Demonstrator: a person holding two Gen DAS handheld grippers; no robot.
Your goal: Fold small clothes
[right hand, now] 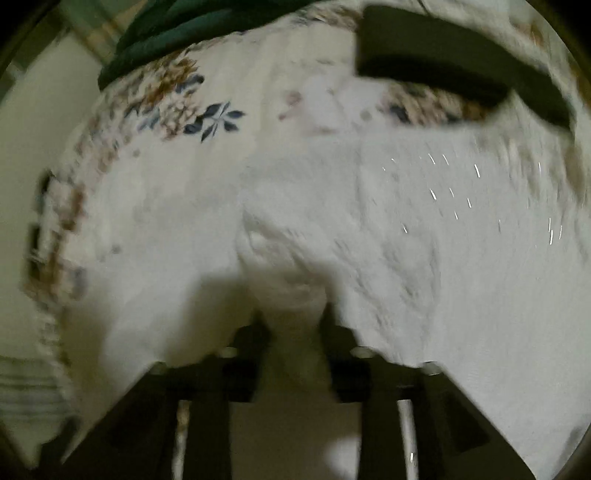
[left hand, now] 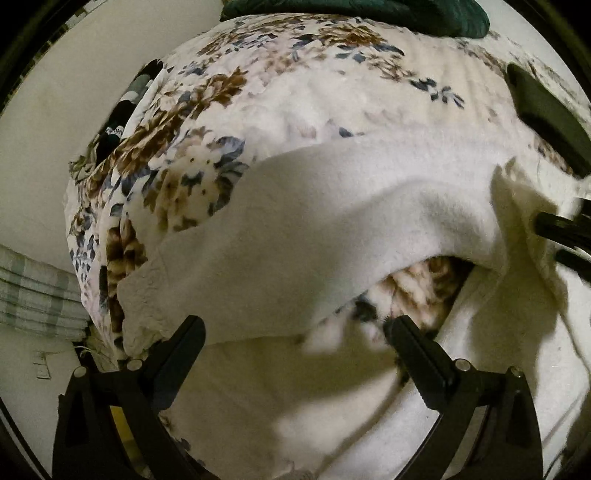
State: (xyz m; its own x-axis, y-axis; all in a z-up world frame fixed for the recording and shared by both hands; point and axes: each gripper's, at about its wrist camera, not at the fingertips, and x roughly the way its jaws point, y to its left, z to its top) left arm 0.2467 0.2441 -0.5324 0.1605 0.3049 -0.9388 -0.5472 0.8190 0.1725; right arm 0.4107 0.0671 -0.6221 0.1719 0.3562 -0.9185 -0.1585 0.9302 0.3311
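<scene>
A white fleecy garment (left hand: 332,206) lies on a floral blanket (left hand: 229,85), its upper layer lifted and folded over so a gap shows the blanket beneath. My left gripper (left hand: 295,328) is open, its jaws wide apart just above the garment's near edge, holding nothing. My right gripper (right hand: 295,317) is shut on a bunched fold of the white garment (right hand: 424,229); that view is blurred by motion. The right gripper's black fingers (left hand: 561,225) also show at the right edge of the left wrist view, pinching the cloth.
A dark green cloth (left hand: 354,14) lies at the far edge of the bed, also in the right wrist view (right hand: 166,40). A black flat object (left hand: 546,114) lies at the right (right hand: 443,62). Dark patterned items (left hand: 125,107) sit at the bed's left edge, beside a pale wall.
</scene>
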